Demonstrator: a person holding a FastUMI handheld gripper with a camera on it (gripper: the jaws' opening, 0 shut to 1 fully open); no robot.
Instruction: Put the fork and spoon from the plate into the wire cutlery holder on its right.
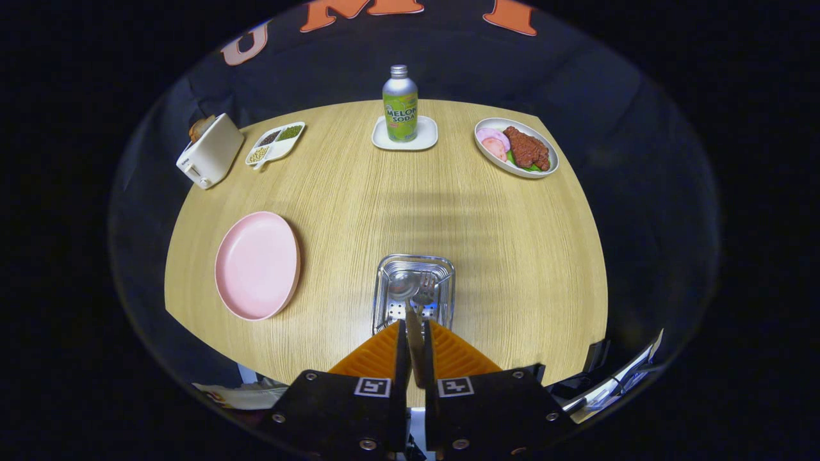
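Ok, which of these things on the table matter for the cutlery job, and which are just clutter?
Job:
pink plate
wire cutlery holder
spoon, in the holder
fork, held by the gripper over the holder

Clutter:
toaster
divided snack dish
soda bottle on coaster
food plate

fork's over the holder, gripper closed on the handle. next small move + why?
Probably open the gripper: it pinches the fork by the handle, tines already down inside the wire holder beside the spoon. The pink plate is bare.

Shiny metal holder [414,288]; wood-grain table [500,243]; matt plate [256,264]
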